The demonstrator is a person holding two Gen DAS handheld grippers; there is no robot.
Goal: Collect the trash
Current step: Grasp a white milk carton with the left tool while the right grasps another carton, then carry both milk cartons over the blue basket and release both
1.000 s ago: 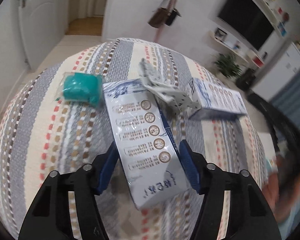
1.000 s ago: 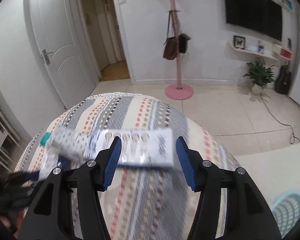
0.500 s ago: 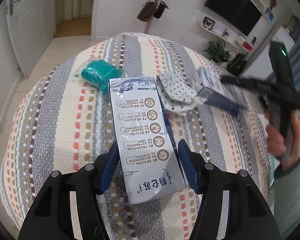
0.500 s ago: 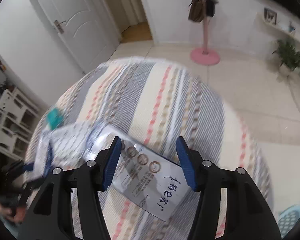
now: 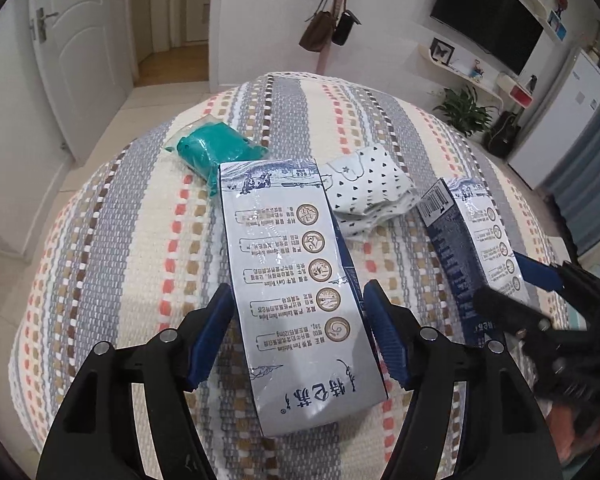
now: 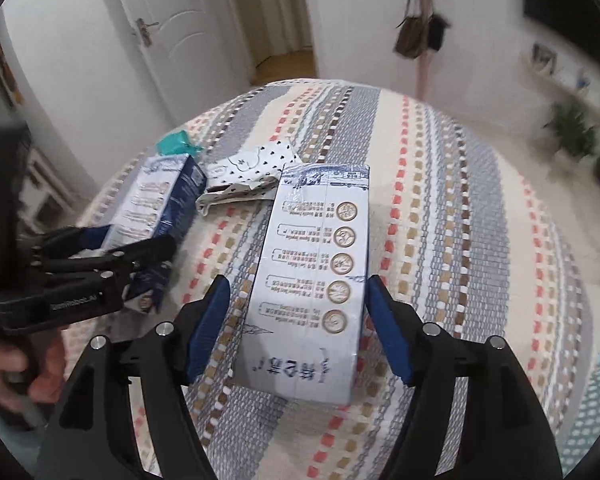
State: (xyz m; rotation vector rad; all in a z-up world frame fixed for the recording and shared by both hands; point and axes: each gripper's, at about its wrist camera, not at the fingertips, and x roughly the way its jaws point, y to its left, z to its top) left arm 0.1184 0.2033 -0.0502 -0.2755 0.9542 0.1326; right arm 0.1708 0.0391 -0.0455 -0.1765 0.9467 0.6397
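Two white-and-blue milk cartons lie on the striped tablecloth point(image 5: 112, 264). My left gripper point(image 5: 300, 332) is open, its blue fingers on either side of the left carton point(image 5: 296, 280) with small gaps. My right gripper point(image 6: 296, 328) is open around the right carton point(image 6: 320, 272), which also shows in the left wrist view point(image 5: 476, 240). The left carton shows in the right wrist view point(image 6: 160, 204). A crumpled white spotted wrapper point(image 5: 372, 192) lies between the cartons. A teal packet point(image 5: 216, 152) lies behind the left carton.
The table point(image 6: 480, 200) is round and drops off on all sides. A coat stand with bags point(image 5: 332, 28) stands behind it. A white door point(image 5: 76, 52) is at the left, a potted plant point(image 5: 464, 108) at the right.
Both grippers have moved forward over their cartons, so that the fingers now straddle them. The right gripper swung from looking out over the table to looking down onto the right carton.
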